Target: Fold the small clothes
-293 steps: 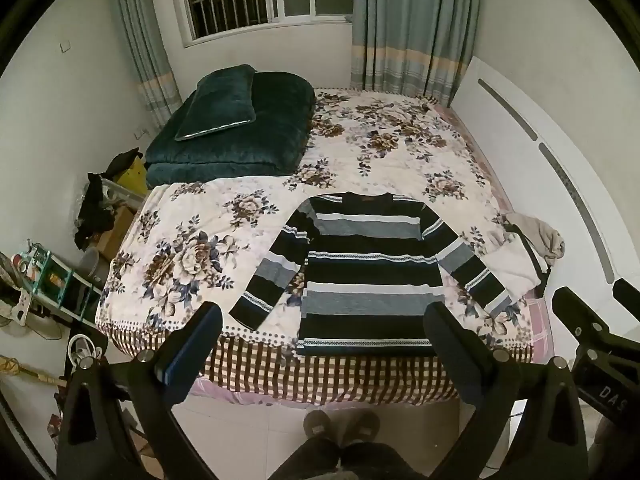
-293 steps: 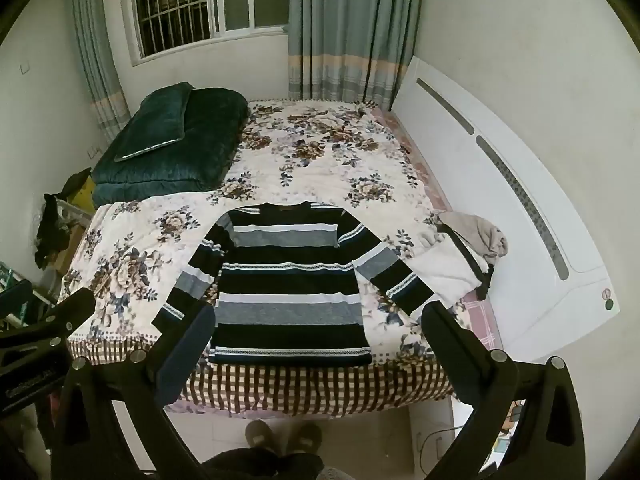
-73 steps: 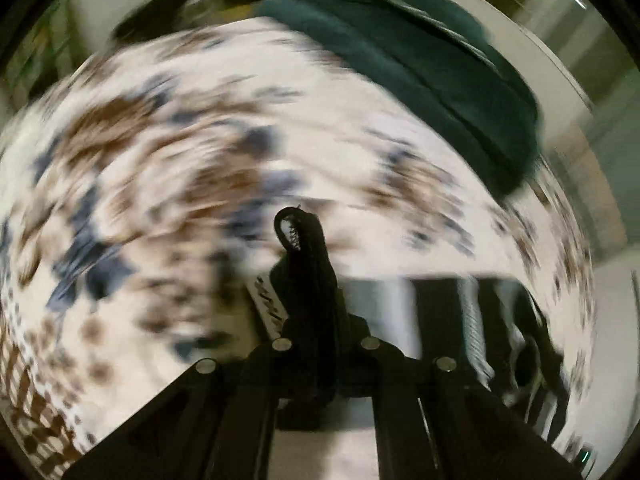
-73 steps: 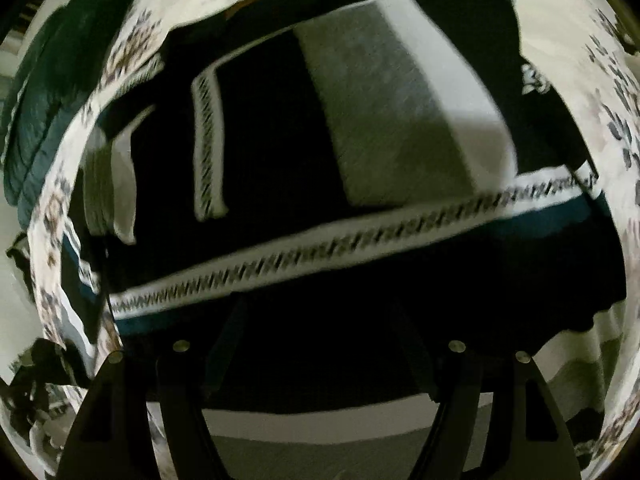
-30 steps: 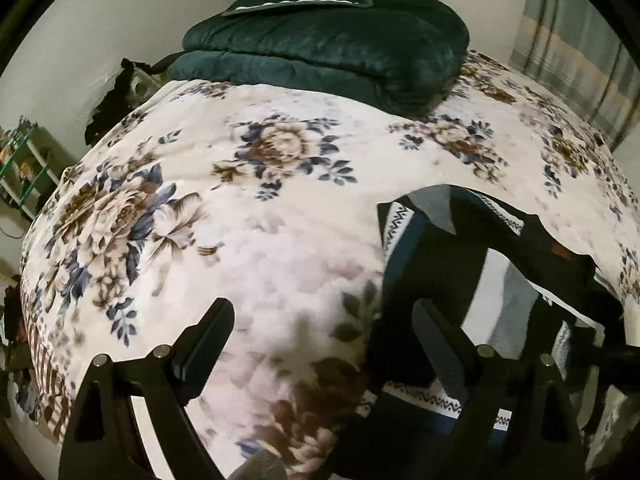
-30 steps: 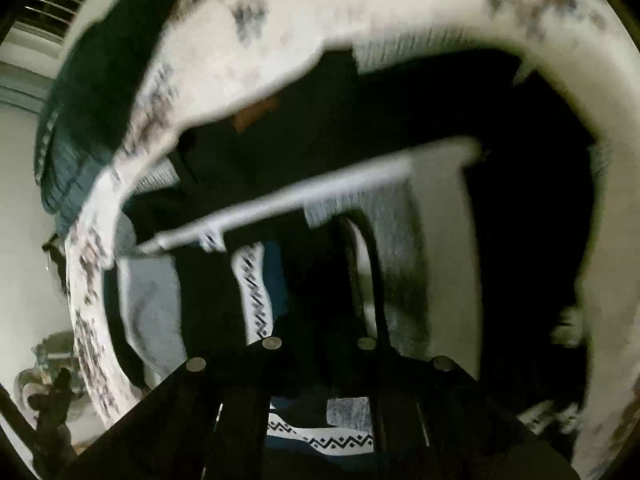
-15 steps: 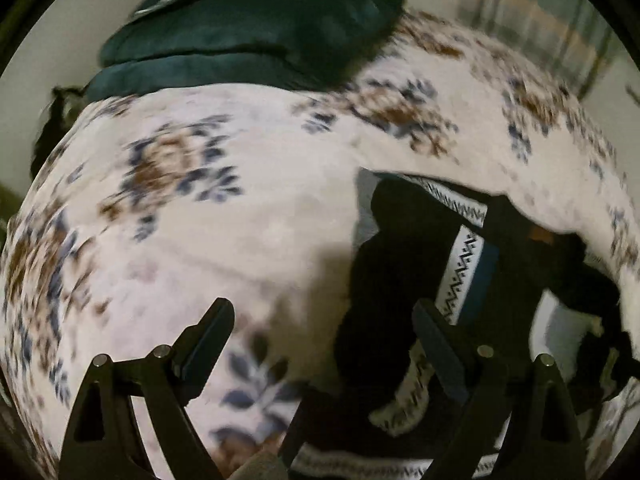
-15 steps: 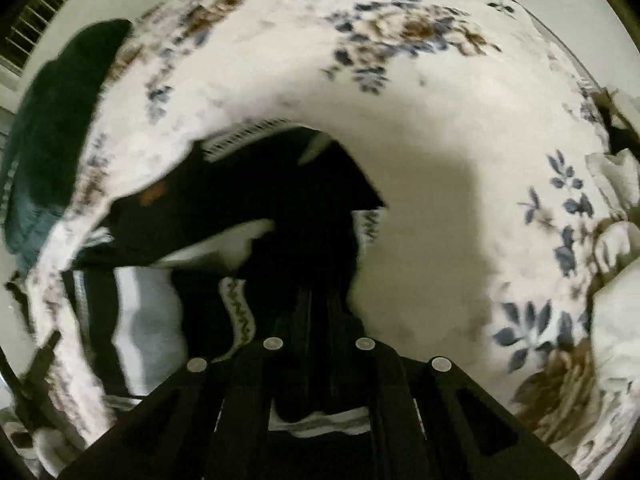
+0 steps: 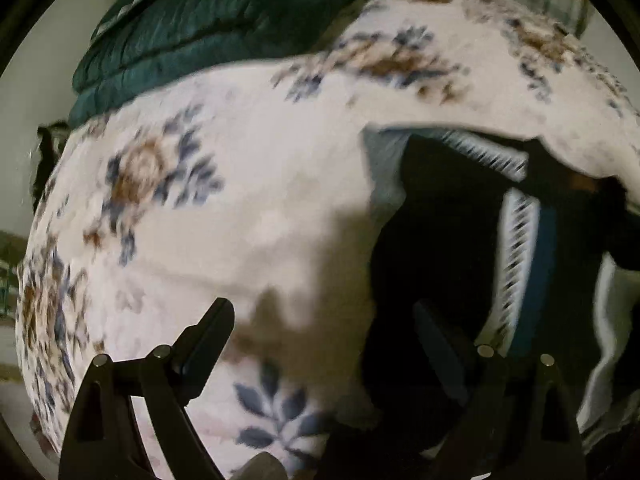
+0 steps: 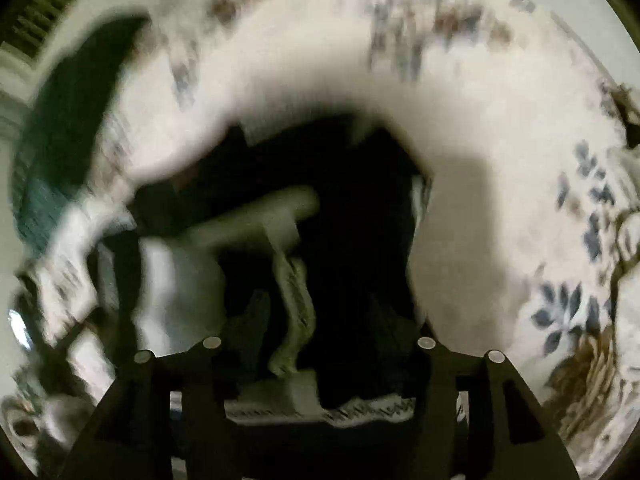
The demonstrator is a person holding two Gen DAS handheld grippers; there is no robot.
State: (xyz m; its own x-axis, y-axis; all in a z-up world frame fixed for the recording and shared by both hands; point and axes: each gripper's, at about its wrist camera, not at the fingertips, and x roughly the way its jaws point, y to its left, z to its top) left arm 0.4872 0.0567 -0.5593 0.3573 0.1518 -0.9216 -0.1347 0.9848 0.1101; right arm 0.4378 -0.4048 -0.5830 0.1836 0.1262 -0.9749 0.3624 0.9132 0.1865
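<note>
The black, grey and white striped sweater (image 9: 460,240) lies folded on the floral bedspread (image 9: 248,208), at the right of the left wrist view. My left gripper (image 9: 324,320) is open and empty, low over the bed at the sweater's left edge. In the blurred right wrist view the sweater (image 10: 352,208) fills the middle. My right gripper (image 10: 320,316) is open just above it, with a patterned hem fold lying between the fingers (image 10: 256,312).
A dark green folded quilt (image 9: 224,20) lies at the far end of the bed, also at the left of the right wrist view (image 10: 68,132). Pale clothes (image 10: 628,240) lie at the bed's right edge.
My right gripper was shut on the sweater's fabric and has opened, letting it go. My left gripper stayed open and shifted slightly closer to the bed.
</note>
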